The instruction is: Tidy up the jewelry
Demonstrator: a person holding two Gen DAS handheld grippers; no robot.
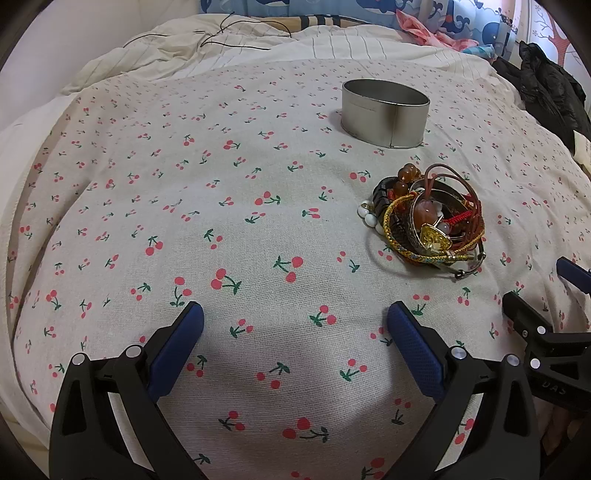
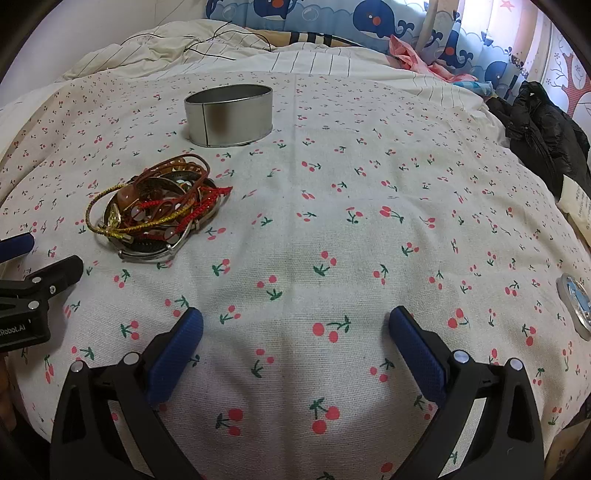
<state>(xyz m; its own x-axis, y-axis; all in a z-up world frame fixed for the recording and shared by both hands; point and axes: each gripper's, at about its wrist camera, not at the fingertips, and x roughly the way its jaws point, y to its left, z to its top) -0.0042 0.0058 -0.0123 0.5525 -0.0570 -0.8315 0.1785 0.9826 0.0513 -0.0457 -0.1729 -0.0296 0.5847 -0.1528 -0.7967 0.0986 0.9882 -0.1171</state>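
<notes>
A tangled pile of bracelets and beads [image 1: 424,218] lies on the cherry-print cloth [image 1: 221,221], right of centre in the left wrist view and left of centre in the right wrist view [image 2: 159,206]. An open oval metal tin [image 1: 384,112] stands behind the pile; it also shows in the right wrist view [image 2: 229,114]. My left gripper [image 1: 295,321] is open and empty, low over the cloth, left of and nearer than the pile. My right gripper [image 2: 295,325] is open and empty, right of and nearer than the pile. Each gripper shows at the edge of the other's view.
A round tin lid [image 2: 574,302] lies at the cloth's right edge. A black jacket [image 2: 546,133] is heaped at the far right. Rumpled striped bedding with a black cord [image 2: 207,40] lies behind the cloth. A whale-print curtain [image 2: 369,18] hangs at the back.
</notes>
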